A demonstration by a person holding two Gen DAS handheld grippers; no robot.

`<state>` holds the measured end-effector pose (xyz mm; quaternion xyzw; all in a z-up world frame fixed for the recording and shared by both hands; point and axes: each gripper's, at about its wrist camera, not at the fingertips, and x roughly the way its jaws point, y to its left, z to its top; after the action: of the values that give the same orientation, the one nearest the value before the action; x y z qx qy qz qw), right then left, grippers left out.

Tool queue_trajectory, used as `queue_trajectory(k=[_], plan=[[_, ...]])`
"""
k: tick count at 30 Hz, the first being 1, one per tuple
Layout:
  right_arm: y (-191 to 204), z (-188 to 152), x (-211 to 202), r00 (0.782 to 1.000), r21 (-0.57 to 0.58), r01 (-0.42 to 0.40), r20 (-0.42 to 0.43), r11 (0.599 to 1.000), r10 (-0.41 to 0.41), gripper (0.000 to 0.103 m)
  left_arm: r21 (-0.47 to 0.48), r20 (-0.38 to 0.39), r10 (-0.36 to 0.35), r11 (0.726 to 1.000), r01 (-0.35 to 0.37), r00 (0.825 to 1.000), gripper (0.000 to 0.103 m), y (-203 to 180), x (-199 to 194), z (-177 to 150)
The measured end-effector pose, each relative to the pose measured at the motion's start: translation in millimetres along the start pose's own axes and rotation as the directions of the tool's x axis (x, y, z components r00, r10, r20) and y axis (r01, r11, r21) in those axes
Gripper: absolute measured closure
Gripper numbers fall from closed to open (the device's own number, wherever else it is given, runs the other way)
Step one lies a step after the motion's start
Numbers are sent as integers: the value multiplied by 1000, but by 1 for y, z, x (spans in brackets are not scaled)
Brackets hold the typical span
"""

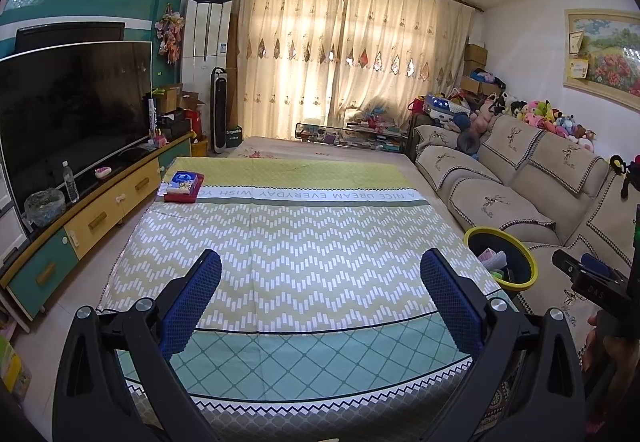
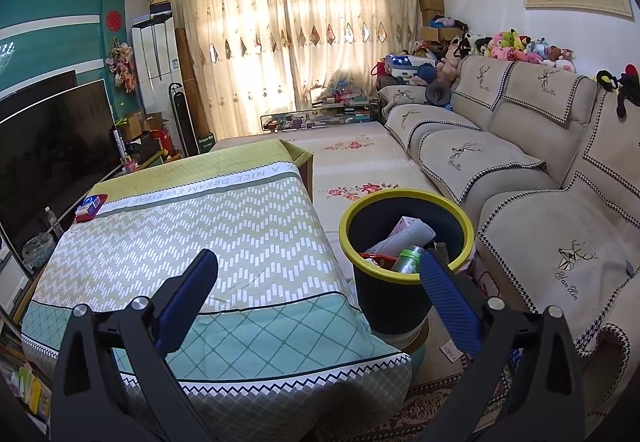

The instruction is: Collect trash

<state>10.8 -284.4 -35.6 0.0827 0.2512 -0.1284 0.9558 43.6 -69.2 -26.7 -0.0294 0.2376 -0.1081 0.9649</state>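
Both the left gripper (image 1: 320, 294) and right gripper (image 2: 320, 294) are spread wide, holding nothing, above the table (image 1: 304, 242). The trash bin (image 2: 404, 242), already holding litter, stands just beside the table's right edge.

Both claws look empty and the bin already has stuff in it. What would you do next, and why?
Probably reach the left gripper toward the red tray with the blue packet at the table's far left corner. Both grippers are open and empty, the bin already holds trash, and nothing else lies on the patterned cloth.
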Motion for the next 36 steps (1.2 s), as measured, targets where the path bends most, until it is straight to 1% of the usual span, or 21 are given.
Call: queue_trajectory(k=[36], plan=[[1, 0, 0, 1000, 1, -2, -5, 1000, 2, 7, 5, -15, -9, 1000, 9, 1000, 5, -1, 8, -4]])
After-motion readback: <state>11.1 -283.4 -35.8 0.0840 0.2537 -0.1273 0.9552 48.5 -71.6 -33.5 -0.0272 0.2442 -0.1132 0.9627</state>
